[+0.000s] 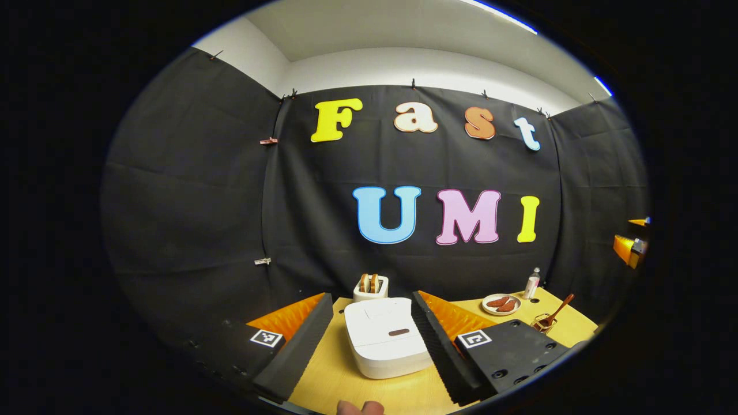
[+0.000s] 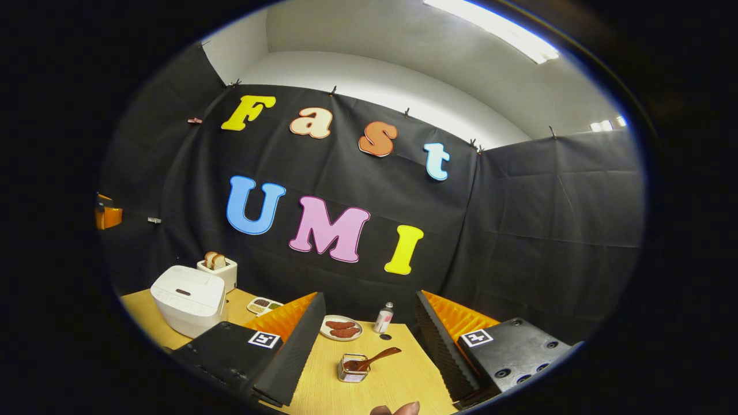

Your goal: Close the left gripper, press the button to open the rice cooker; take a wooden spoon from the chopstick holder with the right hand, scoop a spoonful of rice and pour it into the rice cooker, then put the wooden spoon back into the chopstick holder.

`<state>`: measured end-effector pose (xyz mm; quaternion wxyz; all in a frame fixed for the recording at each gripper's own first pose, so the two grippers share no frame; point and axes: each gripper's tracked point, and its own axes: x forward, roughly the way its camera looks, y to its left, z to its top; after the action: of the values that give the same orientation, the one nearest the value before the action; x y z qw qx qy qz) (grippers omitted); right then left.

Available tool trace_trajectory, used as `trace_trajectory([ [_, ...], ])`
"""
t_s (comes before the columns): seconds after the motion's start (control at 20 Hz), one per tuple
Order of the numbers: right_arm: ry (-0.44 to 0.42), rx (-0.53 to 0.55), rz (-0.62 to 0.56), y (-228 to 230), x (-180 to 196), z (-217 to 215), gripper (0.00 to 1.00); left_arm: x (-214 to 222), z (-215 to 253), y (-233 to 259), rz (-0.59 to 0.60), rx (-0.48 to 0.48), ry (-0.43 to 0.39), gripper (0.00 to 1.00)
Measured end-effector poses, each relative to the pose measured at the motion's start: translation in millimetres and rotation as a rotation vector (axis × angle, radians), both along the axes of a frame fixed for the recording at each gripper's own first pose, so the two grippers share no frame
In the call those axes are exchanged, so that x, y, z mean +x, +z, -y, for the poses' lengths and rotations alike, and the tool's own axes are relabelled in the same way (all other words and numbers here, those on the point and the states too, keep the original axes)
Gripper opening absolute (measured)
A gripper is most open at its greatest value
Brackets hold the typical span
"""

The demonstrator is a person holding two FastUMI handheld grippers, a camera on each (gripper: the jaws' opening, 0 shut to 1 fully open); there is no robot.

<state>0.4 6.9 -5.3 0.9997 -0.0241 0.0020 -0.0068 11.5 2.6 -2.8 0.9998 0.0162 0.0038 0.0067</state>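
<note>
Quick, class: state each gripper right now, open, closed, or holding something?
Left gripper: open, holding nothing, fingers either side of the white rice cooker.
Right gripper: open, holding nothing, facing the brown wooden spoon.

The rice cooker (image 1: 386,337) at lower centre of the left gripper view was white, with a small dark brown button (image 1: 398,332) on its lid. Behind it the toaster (image 1: 371,288) was white too, holding tan-brown bread slices (image 1: 369,282). The worktop (image 2: 380,380) was pale yellow with a fine wood grain. In the right gripper view, the wooden spoon (image 2: 372,361) at lower centre was reddish brown, resting in a shiny wire-mesh chopstick holder (image 2: 352,369). The plate (image 2: 341,327) was white and carried reddish-brown pieces. Beside it, the small bottle (image 2: 383,318) was clear with a pinkish label. A small white dish (image 2: 264,305) held dark and greenish portions.
</note>
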Motion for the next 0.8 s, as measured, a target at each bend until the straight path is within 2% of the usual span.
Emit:
trace_trajectory([
  [0.15,0.005,-0.003,-0.002,-1.0,1.1,-2.0,0.97,1.2,3.7,0.0,0.001,-0.005,-0.017,0.95],
  [0.25,0.005,-0.005,0.000,-0.1,0.0,-2.4,0.97,5.4,17.4,-0.2,-0.001,-0.017,-0.079,0.94],
  [0.4,-0.007,-0.014,0.000,-1.2,0.9,1.9,0.97,20.6,37.0,-2.6,-0.023,-0.009,-0.169,0.55],
  [0.5,-0.020,-0.012,0.001,0.8,1.2,6.9,0.97,34.0,39.7,-9.4,-0.042,0.014,-0.192,0.25],
  [0.55,-0.031,-0.011,0.007,4.0,0.8,11.2,0.97,43.5,40.9,-12.3,-0.047,0.018,-0.197,0.14],
  [0.6,-0.038,-0.009,0.009,5.3,2.1,13.5,0.97,48.8,43.5,-15.6,-0.060,0.016,-0.211,0.08],
  [0.8,-0.076,-0.014,-0.004,0.6,2.1,24.2,0.97,79.3,46.3,-43.7,-0.151,-0.031,-0.237,0.07],
])
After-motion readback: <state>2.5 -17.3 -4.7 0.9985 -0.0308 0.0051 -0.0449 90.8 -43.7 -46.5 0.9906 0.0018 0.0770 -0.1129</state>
